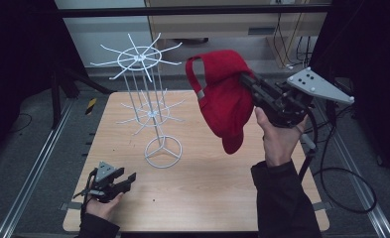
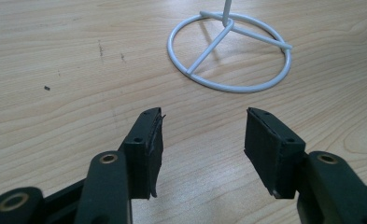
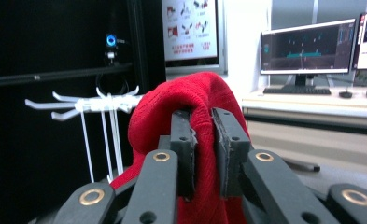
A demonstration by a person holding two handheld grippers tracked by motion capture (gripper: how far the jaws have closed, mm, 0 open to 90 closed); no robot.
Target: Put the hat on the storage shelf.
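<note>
A red cap (image 1: 222, 96) hangs in the air over the right half of the table, brim pointing down. My right gripper (image 1: 246, 80) is shut on its fabric; in the right gripper view the red cap (image 3: 190, 100) is pinched between the two jaws of that gripper (image 3: 203, 154). A white wire hat stand (image 1: 148, 94) with two tiers of hooks rises from a ring base (image 1: 163, 151) left of the cap. My left gripper (image 1: 130, 179) rests low at the table's front left, open, with nothing between its fingers (image 2: 148, 144). The ring base (image 2: 230, 51) lies just ahead of it.
The wooden table (image 1: 207, 193) has metal rails along both sides. A cable (image 1: 346, 183) trails off the right edge. In the right gripper view, monitors (image 3: 307, 46) stand on a desk at the right, and the stand's top hooks (image 3: 85, 103) show at the left.
</note>
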